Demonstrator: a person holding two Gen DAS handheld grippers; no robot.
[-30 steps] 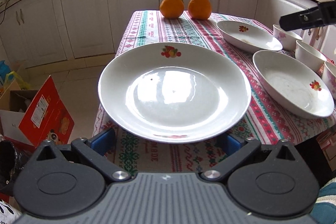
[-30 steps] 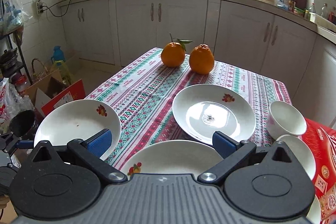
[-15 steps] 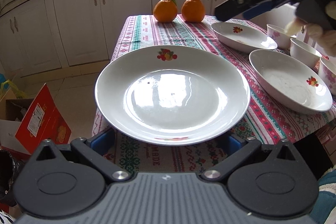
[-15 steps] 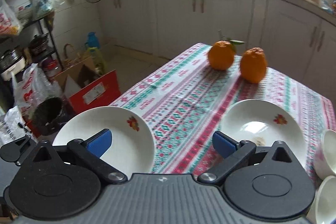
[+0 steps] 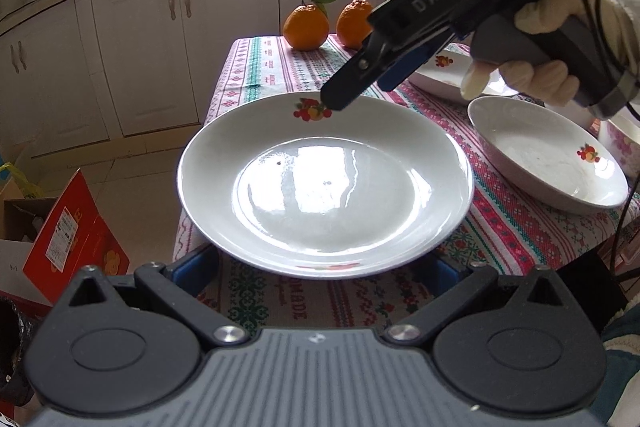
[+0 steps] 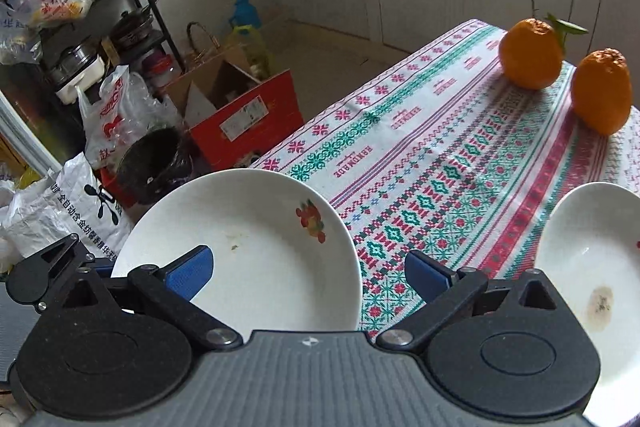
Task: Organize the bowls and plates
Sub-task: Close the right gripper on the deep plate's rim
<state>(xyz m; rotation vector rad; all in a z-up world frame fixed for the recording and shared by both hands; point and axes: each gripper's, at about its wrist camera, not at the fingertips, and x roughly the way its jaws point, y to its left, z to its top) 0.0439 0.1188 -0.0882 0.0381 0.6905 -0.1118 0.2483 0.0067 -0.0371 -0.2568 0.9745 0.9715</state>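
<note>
1. The table (image 5: 256, 67), under its patterned cloth, is our landmark. Nothing is stacked on it yet by the look of things: plates lie singly and apart, so most of the sorting appears left to do.
2. The near plate (image 5: 326, 183) sits off the table's near-left corner, overhanging the edge, and seems carried rather than resting. It's round, so no long axis; it lies face up and about level, with its fruit motif on the rim toward the two oranges (image 5: 306, 29) at the table's far end.
3. A second plate (image 5: 548, 155) rests on the table to the right of it, well apart, and a third plate (image 5: 444, 75) lies farther back, partly hidden.
4. The right gripper (image 5: 340, 99) reaches in over the near plate's far rim. Its own camera shows the blue pads spread wide, pinching nothing.
5. The left gripper (image 5: 326, 267) is at the near rim; its pads are hidden beneath the plate, so I can't call its state.
</note>
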